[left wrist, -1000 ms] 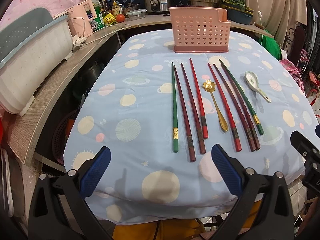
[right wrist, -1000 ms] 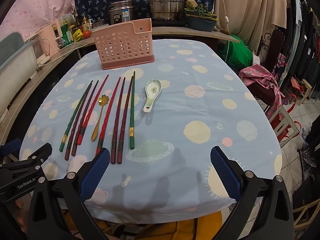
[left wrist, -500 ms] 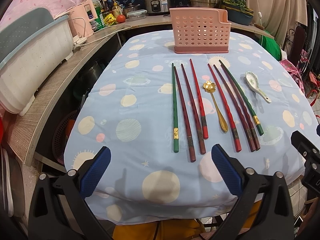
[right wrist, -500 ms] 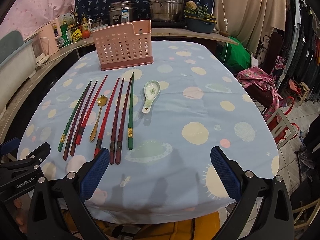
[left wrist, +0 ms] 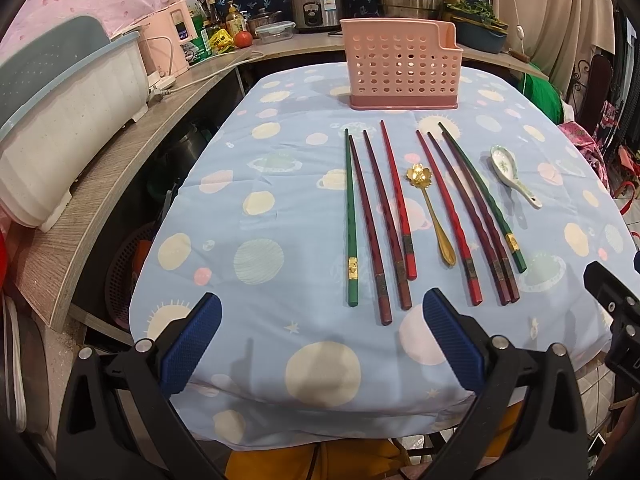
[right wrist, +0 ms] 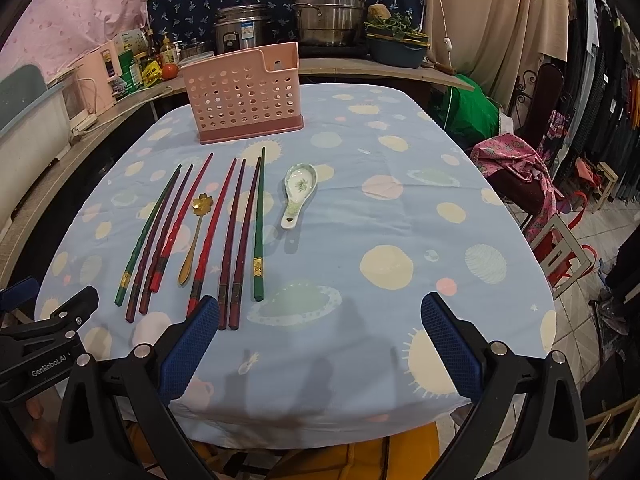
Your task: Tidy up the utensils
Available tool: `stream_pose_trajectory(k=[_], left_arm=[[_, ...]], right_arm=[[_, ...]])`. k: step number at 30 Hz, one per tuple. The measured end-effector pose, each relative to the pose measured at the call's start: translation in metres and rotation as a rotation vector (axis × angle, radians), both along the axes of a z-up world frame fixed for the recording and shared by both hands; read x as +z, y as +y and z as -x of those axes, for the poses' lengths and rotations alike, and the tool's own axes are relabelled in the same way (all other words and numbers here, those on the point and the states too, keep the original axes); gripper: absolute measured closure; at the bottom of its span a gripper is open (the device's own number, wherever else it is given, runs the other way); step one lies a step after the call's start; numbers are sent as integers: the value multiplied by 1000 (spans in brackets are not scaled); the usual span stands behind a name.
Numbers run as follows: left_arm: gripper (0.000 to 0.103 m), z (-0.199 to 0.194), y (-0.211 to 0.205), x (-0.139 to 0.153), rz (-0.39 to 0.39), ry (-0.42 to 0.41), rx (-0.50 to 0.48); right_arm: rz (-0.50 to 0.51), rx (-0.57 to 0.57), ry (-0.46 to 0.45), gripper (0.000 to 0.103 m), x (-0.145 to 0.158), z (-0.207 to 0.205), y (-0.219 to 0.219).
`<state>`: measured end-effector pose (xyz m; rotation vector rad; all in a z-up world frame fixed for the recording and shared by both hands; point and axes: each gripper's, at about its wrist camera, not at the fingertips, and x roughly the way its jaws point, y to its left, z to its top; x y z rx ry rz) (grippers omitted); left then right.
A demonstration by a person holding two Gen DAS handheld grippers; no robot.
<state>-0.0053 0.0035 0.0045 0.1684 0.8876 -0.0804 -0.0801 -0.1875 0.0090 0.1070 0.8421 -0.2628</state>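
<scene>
Several chopsticks lie side by side on the blue spotted tablecloth [left wrist: 248,240]: green [left wrist: 351,216], dark red [left wrist: 387,220] and bright red [left wrist: 446,216] ones. A gold flower-headed spoon [left wrist: 432,212] rests among them and a white ceramic spoon [left wrist: 512,174] lies to their right. A pink perforated utensil holder [left wrist: 402,68] stands upright behind them. My left gripper [left wrist: 318,340] hovers open at the table's near edge, just short of the chopstick ends. My right gripper [right wrist: 320,340] is open too, near the same edge, with the chopsticks [right wrist: 236,240], the ceramic spoon [right wrist: 298,192] and the holder [right wrist: 246,92] ahead to its left.
A wooden counter [left wrist: 120,168] runs along the left with a white and teal bin [left wrist: 60,120], bottles and a tomato. Steel pots [right wrist: 332,8] and a rice cooker [right wrist: 242,26] stand behind the table. Chairs and pink cloth [right wrist: 520,172] crowd the right side.
Both grippers have crept slightly forward over the table edge; the right view has shifted a little. Nothing on the table has moved.
</scene>
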Motion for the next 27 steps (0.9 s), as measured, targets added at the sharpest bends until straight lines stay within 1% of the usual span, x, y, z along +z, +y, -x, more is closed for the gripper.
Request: stream_pose_trajectory(k=[10, 15, 17, 27], left_arm=[[7, 0, 0, -1, 1, -2, 6], [7, -9, 13, -7, 34, 40, 56], [7, -14, 19, -10, 48, 45, 77], [7, -45, 23, -36, 58, 101, 61]], right_arm=[[4, -4, 2, 7, 0, 0, 0], [-5, -12, 12, 7, -3, -2, -3], [-13, -15, 18, 7, -6, -4, -5], [-4, -12, 39, 7, -11, -16, -8]])
